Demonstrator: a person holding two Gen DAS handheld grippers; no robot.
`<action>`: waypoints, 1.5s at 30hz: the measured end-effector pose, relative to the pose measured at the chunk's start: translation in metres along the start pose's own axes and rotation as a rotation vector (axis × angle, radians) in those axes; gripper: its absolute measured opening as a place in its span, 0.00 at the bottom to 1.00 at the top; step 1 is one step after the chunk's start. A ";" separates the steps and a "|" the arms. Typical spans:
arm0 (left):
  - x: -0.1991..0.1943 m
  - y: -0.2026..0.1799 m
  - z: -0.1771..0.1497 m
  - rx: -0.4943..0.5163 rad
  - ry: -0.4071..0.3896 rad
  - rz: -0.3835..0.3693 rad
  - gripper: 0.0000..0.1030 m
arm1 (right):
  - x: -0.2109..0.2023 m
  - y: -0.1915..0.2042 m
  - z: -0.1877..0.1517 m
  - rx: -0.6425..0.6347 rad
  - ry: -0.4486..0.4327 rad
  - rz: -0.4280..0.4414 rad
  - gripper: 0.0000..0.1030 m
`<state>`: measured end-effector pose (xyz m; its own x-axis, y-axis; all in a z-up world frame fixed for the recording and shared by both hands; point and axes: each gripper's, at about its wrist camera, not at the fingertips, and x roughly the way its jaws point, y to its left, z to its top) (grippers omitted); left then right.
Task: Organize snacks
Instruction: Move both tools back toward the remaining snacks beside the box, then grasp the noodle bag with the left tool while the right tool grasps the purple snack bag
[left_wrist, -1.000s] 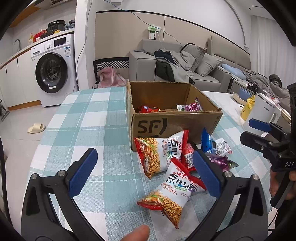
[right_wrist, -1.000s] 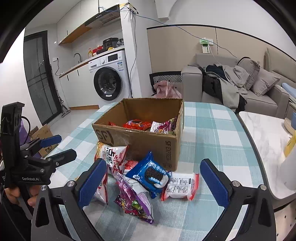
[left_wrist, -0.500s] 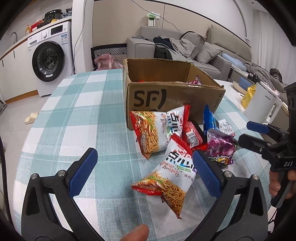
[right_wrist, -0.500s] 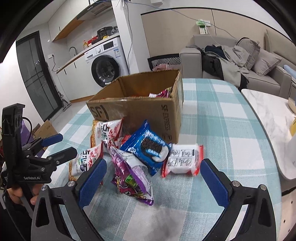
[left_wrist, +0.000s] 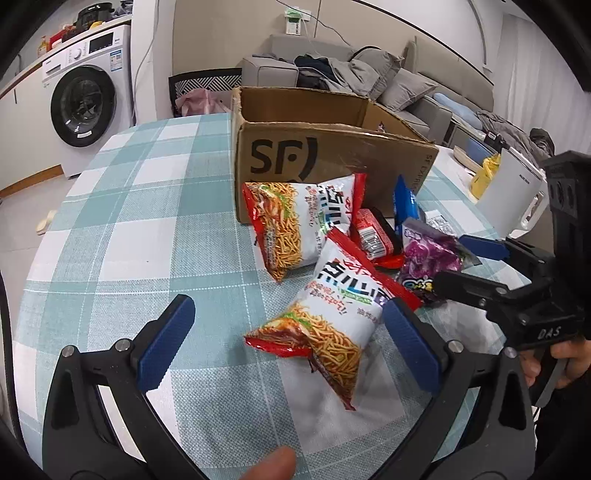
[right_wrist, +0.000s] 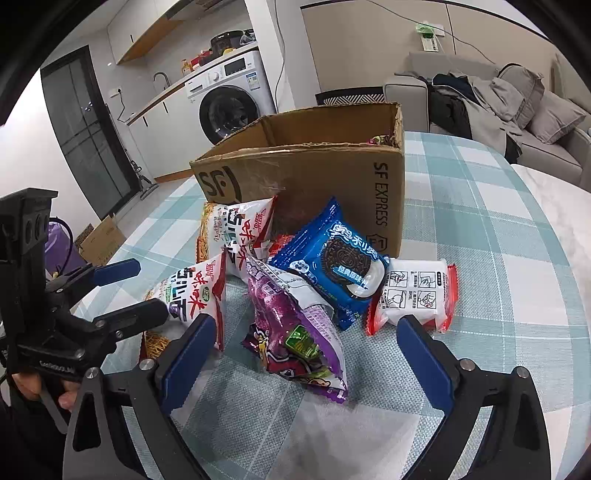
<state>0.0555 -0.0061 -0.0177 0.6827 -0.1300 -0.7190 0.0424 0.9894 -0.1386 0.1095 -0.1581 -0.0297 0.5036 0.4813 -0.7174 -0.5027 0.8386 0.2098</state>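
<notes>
Left wrist view first: we have our left gripper (left_wrist: 284, 339) spread wide, gripping nothing, its blue pads on either side of the near noodle snack bag (left_wrist: 334, 314) that lies flat on the checked tablecloth (left_wrist: 122, 229). One pad sits right at the bag's right edge; whether it touches we cannot tell. Behind it a second noodle bag (left_wrist: 295, 225) leans against the front of the cardboard box (left_wrist: 332, 162), which is printed with SF. To the right we see a small red packet (left_wrist: 373, 238), a blue cookie pack (left_wrist: 404, 206) standing on edge, and a purple snack bag (left_wrist: 430, 258). A white appliance (left_wrist: 511, 192) stands far right, a washing machine (left_wrist: 86, 99) far left, and a fingertip (left_wrist: 271, 463) pokes in at the bottom.

Over on the right wrist view, our right gripper (right_wrist: 304, 358) has its jaws wide and just starting to close, with the purple snack bag (right_wrist: 295, 328) lying between the pads, not pressed by either. The blue cookie pack (right_wrist: 332, 262) rests partly on that bag and leans towards the box (right_wrist: 306, 177). A white packet with red ends (right_wrist: 412, 295) lies just beside the cookies, near the right pad. The two noodle bags (right_wrist: 199, 291) sit to the left, and the left gripper (right_wrist: 122, 291) shows there too, a hand (right_wrist: 40, 387) on its handle. A grey sofa (right_wrist: 517, 107) piled with clothes is in the background.
</notes>
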 end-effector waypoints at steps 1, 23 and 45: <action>0.001 -0.001 0.000 0.006 0.003 -0.004 0.99 | 0.001 -0.001 0.000 0.002 0.004 -0.002 0.95; 0.030 -0.013 -0.001 0.062 0.071 -0.023 0.89 | 0.024 0.000 -0.005 0.004 0.069 0.037 0.58; 0.010 -0.016 -0.006 0.063 0.006 -0.157 0.43 | -0.001 -0.003 -0.017 0.019 0.027 0.067 0.31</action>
<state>0.0571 -0.0235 -0.0268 0.6595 -0.2835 -0.6961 0.1938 0.9590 -0.2069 0.0990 -0.1658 -0.0406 0.4505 0.5296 -0.7187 -0.5207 0.8098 0.2704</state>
